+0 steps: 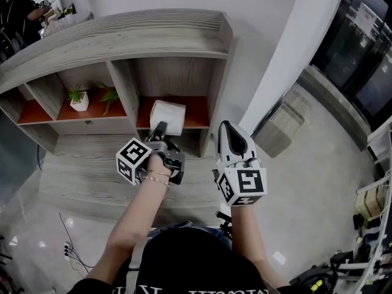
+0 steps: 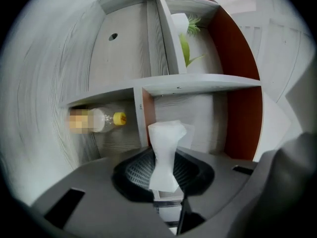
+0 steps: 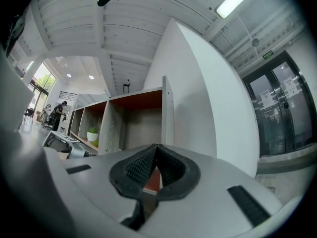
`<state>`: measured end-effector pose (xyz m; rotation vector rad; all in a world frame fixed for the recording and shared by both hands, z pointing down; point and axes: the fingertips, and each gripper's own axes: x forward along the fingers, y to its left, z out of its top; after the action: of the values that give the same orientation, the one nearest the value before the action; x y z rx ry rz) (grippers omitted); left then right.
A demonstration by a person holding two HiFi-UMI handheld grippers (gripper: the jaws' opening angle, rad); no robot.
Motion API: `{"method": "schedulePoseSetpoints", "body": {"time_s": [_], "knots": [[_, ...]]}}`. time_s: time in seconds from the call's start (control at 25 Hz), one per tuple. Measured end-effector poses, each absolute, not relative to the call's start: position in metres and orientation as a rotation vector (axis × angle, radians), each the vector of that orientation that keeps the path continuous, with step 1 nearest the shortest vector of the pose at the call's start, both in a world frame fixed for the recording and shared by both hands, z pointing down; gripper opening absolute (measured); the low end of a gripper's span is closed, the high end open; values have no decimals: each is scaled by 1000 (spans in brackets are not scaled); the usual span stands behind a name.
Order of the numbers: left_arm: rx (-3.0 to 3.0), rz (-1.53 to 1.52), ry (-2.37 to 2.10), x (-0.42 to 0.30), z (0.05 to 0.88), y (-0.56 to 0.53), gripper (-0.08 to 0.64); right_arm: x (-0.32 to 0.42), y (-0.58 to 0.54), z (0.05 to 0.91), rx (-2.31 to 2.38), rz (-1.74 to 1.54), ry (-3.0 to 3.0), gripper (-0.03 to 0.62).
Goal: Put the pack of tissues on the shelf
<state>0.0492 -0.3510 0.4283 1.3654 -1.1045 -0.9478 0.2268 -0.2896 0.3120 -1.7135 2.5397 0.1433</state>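
Left tool [image 1: 160, 129] pinches tissue pack [image 1: 168, 116], apparently past shelf [image 1: 184, 72] edge; right tool [image 3: 156, 155] closed, empty.

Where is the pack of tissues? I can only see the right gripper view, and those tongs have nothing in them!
Observer: The left tongs are clamped on the pack of tissues.
Operator: Is it put away yet?
Observer: Nearly. The head view shows it at the front of the shelf's right-hand compartment, over the red-brown floor. I can't tell whether it rests there.
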Motion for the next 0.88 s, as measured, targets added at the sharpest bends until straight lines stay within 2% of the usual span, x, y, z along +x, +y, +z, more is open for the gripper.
{"method": "schedulePoseSetpoints", "body": {"time_s": [0.48,0.6,0.76,0.88], "knots": [[1315,-951,-1079,47,436,-350,96,220,-284,318,-1723,132,2552,15],[1340,-929,-1111,42,435,-346,141,220,-282,320,-1730,129,2558,15],[1411,-924,-1118,40,428,-344,288,219,-278,323,-1734,122,2560,15],[1509,-881,-1174,38,425,-339,308,217,-277,325,-1738,115,2561,15]]}}
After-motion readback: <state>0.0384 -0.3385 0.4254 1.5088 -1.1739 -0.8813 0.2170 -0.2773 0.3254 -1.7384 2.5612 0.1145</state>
